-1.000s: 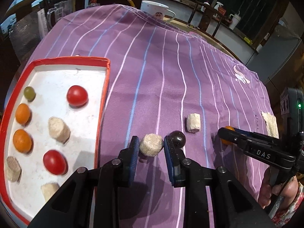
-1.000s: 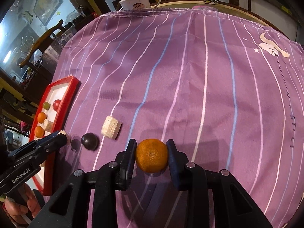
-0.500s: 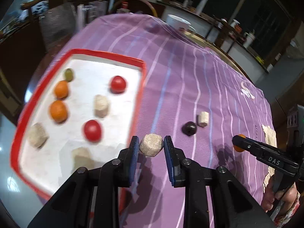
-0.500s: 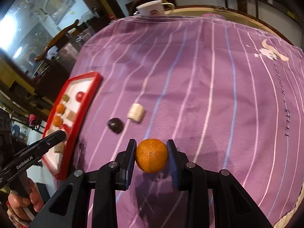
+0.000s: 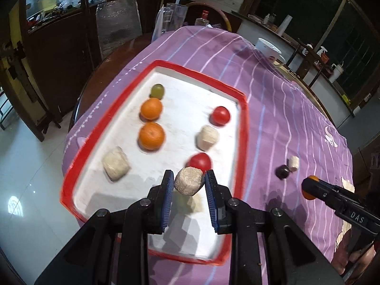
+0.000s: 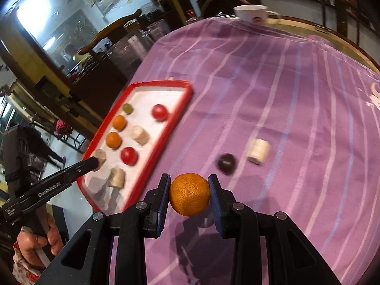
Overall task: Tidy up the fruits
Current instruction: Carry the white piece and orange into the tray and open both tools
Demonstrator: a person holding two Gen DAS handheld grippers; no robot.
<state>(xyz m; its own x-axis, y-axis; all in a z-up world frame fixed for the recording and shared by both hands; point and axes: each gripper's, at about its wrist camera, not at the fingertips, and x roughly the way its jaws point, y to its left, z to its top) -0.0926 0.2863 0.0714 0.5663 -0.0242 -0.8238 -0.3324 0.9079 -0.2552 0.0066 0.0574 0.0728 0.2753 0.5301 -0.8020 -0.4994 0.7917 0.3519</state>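
My left gripper (image 5: 189, 185): closed on a beige chunk (image 5: 188, 181), held above the red-rimmed tray (image 5: 242, 128). Tray holds: two oranges (image 5: 151, 135), two tomatoes (image 5: 220, 115), one green grape (image 5: 157, 90), further beige chunks (image 5: 116, 164).

My right gripper (image 6: 189, 196): clamped on an orange (image 6: 189, 194) above the purple striped cloth (image 6: 296, 95). On the cloth beyond it: one dark round fruit (image 6: 226, 163), one beige chunk (image 6: 258, 151) just beside it. Far edge: white cup (image 6: 250, 13).
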